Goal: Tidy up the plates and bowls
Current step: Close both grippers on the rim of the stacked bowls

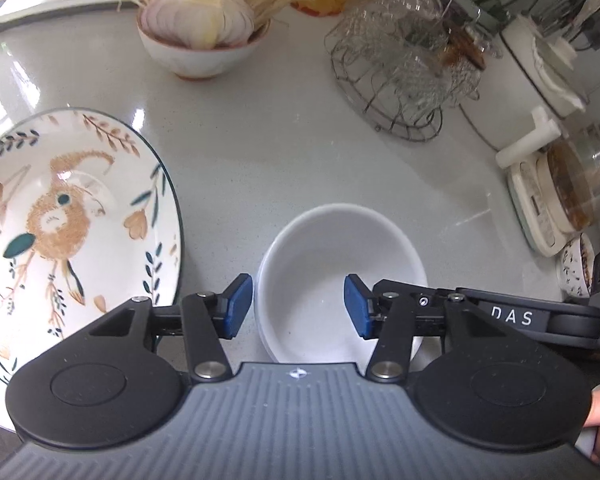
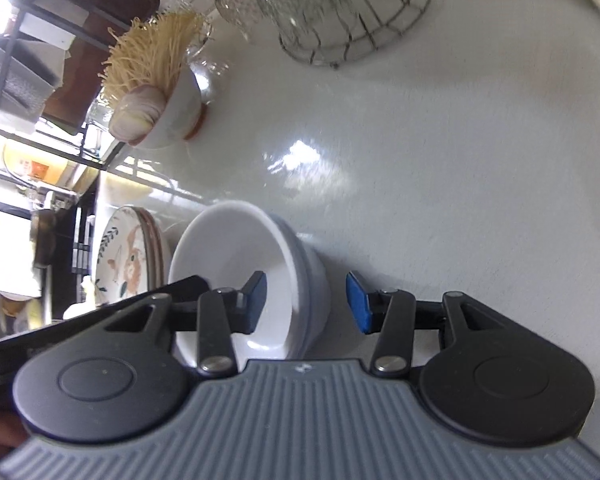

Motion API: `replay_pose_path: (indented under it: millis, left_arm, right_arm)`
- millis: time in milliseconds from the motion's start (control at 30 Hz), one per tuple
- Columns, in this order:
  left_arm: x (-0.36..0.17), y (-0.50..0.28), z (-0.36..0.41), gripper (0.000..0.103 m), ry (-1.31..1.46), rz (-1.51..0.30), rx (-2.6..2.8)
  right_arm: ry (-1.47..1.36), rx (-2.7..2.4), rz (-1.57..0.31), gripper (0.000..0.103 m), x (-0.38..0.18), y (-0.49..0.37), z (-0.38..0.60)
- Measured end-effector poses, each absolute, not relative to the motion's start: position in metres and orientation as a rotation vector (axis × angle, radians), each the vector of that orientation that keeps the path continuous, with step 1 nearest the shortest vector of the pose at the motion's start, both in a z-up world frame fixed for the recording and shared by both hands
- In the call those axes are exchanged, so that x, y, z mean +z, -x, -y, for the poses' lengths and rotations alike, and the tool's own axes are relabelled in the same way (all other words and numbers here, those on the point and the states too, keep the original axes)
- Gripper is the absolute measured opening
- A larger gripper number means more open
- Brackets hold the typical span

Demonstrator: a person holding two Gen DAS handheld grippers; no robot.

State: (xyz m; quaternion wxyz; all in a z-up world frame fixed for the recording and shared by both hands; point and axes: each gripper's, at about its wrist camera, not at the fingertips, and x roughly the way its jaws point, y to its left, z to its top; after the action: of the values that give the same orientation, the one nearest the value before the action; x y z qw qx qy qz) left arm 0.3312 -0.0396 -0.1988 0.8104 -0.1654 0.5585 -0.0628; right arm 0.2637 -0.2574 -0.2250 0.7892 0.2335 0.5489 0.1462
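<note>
A stack of white bowls [image 1: 332,248] stands on the pale counter, close in front of both grippers. My left gripper [image 1: 296,306] is open and straddles the stack's left rim, with one blue pad outside the wall and the other over the hollow. My right gripper [image 2: 306,302] is open too. It straddles the opposite rim of the bowls [image 2: 296,280], one pad inside and one outside, neither pressing. A flower-patterned plate [image 1: 72,216] lies left of the bowls. In the right wrist view it tops a small plate stack [image 2: 128,256].
A bowl of sliced onion [image 1: 200,32] [image 2: 156,116] stands at the back with dry noodles behind it. A wire basket of glassware [image 1: 400,64] [image 2: 356,12] sits back right. A white scale with a glass jar [image 1: 540,208] and a small patterned cup [image 1: 576,268] line the right edge.
</note>
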Motion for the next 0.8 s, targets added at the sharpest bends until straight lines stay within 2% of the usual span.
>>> replay_pose_path:
  millis: [200,367,500,567,800]
  left_arm:
    - [-0.207,-0.336,0.048,0.056,0.298,-1.221,-0.162]
    - [-0.213,-0.339,0.053,0.056,0.277,-1.244,-0.167]
    - [-0.219,-0.343,0.058,0.056,0.254,-1.256,-0.167]
    - [-0.221,-0.345,0.06,0.056,0.241,-1.259,-0.173]
    - [-0.222,-0.35,0.061,0.039,0.212,-1.257,-0.174]
  right_arm:
    - [-0.563,0.317,-1.217,0.045,-0.239,-0.261,0.261]
    - [-0.549,0.341,-1.205,0.039,-0.241,-0.26,0.256]
    - [-0.535,0.335,-1.197,0.03,-0.241,-0.26,0.256]
    - [-0.561,0.333,-1.198,0.03,-0.243,-0.26,0.259]
    - [-0.607,0.314,-1.192,0.028,-0.245,-0.258,0.269]
